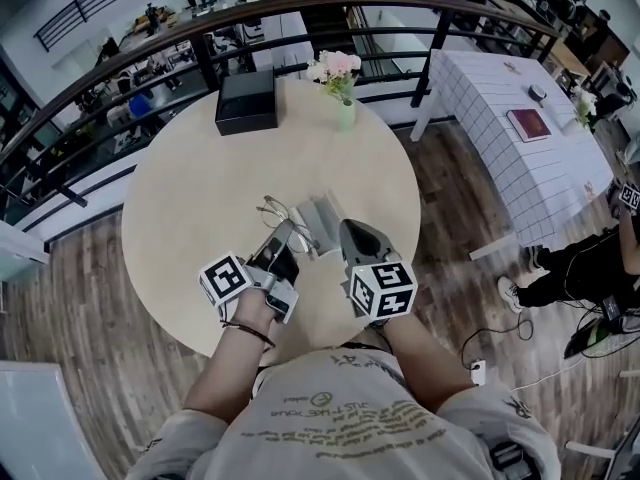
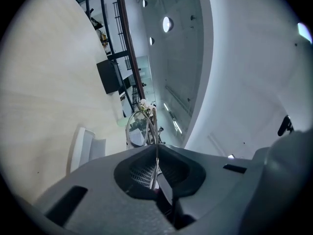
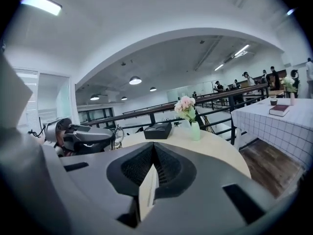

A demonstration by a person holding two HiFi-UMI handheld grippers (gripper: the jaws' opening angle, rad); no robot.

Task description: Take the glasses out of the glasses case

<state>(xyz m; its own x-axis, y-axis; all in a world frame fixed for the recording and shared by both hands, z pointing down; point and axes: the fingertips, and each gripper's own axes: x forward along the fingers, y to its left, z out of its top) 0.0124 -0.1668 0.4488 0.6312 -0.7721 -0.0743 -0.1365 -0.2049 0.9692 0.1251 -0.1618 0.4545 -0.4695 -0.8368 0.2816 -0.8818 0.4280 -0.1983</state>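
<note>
Left claw (image 2: 156,153): pressed together on a thin wire temple of the glasses (image 2: 138,129), whose lens rims stand just past the claw's tips.
Right claw (image 3: 153,148): pressed together on a pale, thin panel held edge-on, which by its place in the head view is likely a flap or wall of the glasses case (image 1: 322,220).
Glasses: wire-framed, outside the case and just beside it on the person's left, out beyond the left claw.
Glasses case: grey and low, lying open on the table (image 1: 190,188) between the two claws, with nothing visible in it.
Step in hand: the removal itself looks all but done. One claw carries the glasses while the other steadies the case.
Next move: it likely calls for drawing the glasses well apart from the case and setting them down lenses-up. The grip must stay gentle, because a single temple is a thin, springy hold and the frame could swing or twist.
Farther out: a black box (image 1: 246,100) and a vase of flowers (image 1: 343,93) stand at the table's far edge, well apart from the work.
Hard to make out: whether the glasses hang clear of the table or touch it, and which part of the case the right claw grips. The second temple is lost in the tangle of wire.
</note>
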